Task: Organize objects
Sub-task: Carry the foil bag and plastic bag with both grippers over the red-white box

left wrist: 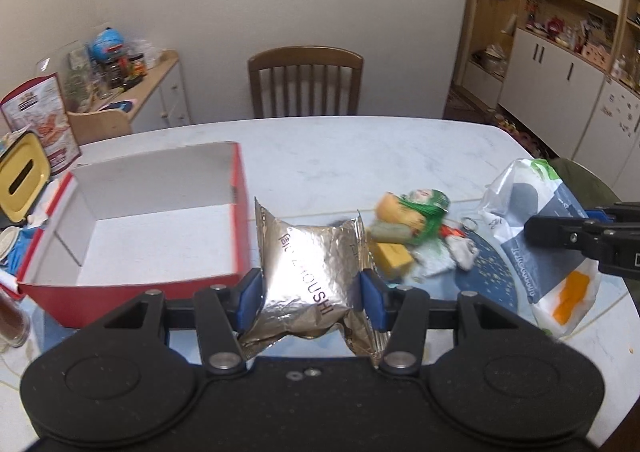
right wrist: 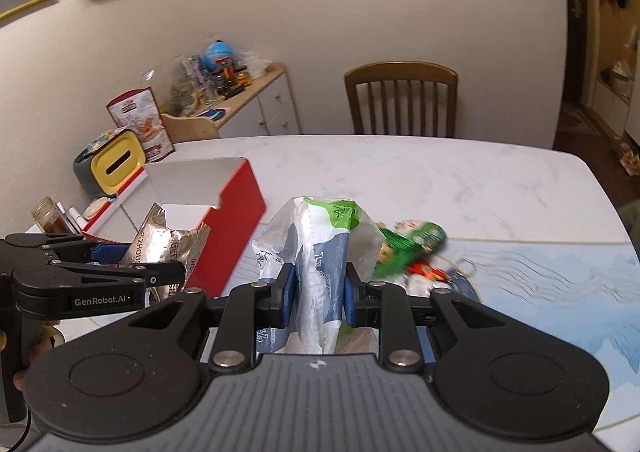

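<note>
My left gripper [left wrist: 311, 298] is shut on a crinkled silver foil packet [left wrist: 308, 272], held just right of the open red box [left wrist: 236, 188] with a bare white inside. From the right wrist view the same foil packet [right wrist: 160, 248] sits in the left gripper [right wrist: 176, 270] beside the red box [right wrist: 236, 220]. My right gripper [right wrist: 320, 298] is shut on a white, blue and green plastic bag [right wrist: 320, 252], lifted over the table. That bag [left wrist: 536, 236] also shows at the right of the left wrist view, with the right gripper [left wrist: 532, 230] on it.
A small heap lies between the grippers: a green and yellow snack bag [left wrist: 416, 212], a yellow block [left wrist: 392, 258], a key ring [left wrist: 469, 222], all on a blue placemat [left wrist: 492, 272]. A yellow tissue box [left wrist: 22, 180], a spice jar [right wrist: 50, 216] and a wooden chair [left wrist: 306, 80] stand around the white table [left wrist: 360, 156].
</note>
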